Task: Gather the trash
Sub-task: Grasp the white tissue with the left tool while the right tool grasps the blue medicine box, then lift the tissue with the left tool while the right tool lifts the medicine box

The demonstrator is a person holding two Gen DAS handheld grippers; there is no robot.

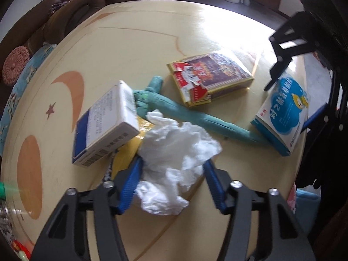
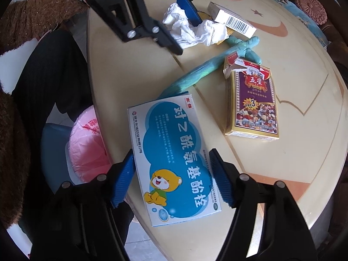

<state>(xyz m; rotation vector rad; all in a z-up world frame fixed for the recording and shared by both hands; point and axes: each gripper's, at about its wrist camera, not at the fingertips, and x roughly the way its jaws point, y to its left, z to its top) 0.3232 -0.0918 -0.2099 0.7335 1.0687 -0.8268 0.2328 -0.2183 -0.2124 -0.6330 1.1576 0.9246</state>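
Note:
A crumpled white tissue [image 1: 174,150] lies on the cream round table [image 1: 152,43], partly over a yellow wrapper [image 1: 128,152]. My left gripper [image 1: 171,184] is shut on the tissue, a blue pad pressed into each side. A blue medicine box [image 2: 174,156] with a cartoon bear hangs over the table's near edge. My right gripper [image 2: 171,178] is shut on it, its pads against the box's two long sides. The right wrist view also shows the left gripper [image 2: 187,28] on the tissue [image 2: 202,30] at the top.
A white-and-blue box [image 1: 104,126] leans beside the tissue. A purple-and-gold card box [image 2: 254,100] and a teal twisted cloth [image 2: 202,71] lie mid-table. A bin with a pink bag [image 2: 87,148] stands below the table edge beside a person's dark trousers [image 2: 50,76]. Brown chairs [image 1: 65,21] ring the far side.

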